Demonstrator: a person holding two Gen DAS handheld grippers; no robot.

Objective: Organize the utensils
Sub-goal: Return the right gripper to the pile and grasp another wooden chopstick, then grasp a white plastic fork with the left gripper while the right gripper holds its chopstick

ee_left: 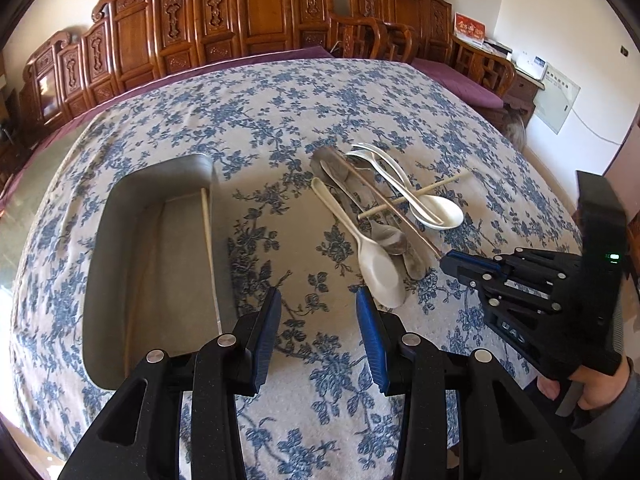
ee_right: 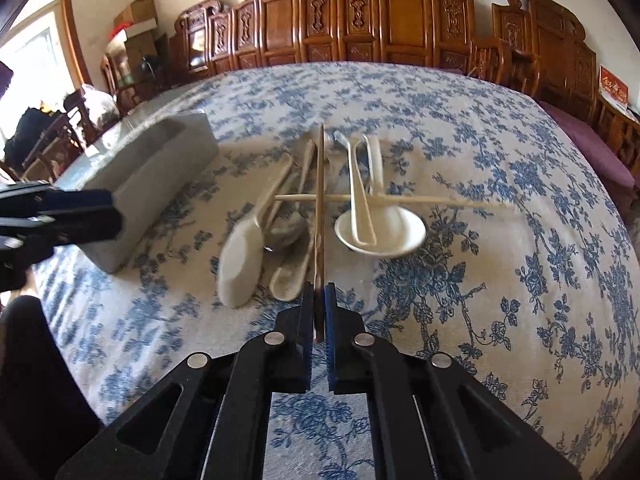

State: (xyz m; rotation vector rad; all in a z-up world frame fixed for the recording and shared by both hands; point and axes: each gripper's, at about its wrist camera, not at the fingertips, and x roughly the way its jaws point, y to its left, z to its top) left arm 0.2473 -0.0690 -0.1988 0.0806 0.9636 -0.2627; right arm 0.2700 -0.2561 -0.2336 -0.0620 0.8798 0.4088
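A heap of utensils lies on the blue floral tablecloth: white spoons (ee_left: 380,272) (ee_right: 240,260), a white soup spoon (ee_left: 440,212) (ee_right: 384,232), metal spoons (ee_left: 386,234), a pale chopstick (ee_left: 416,194) (ee_right: 420,199) and a brown chopstick (ee_left: 416,232) (ee_right: 319,200) laid across them. My right gripper (ee_right: 319,292) (ee_left: 446,260) is shut on the brown chopstick's near end. To its left stands a grey tray (ee_left: 160,168) (ee_right: 160,176) with one pale chopstick (ee_left: 208,240) inside. My left gripper (ee_left: 318,300) (ee_right: 114,212) hangs open over the cloth between tray and heap, holding nothing.
Carved wooden chairs (ee_left: 256,12) line the far side of the table. A purple-cushioned bench (ee_left: 460,80) stands at the right. A person's hand (ee_left: 592,384) holds the right gripper's handle. Bare cloth stretches right of the heap and toward the near edge.
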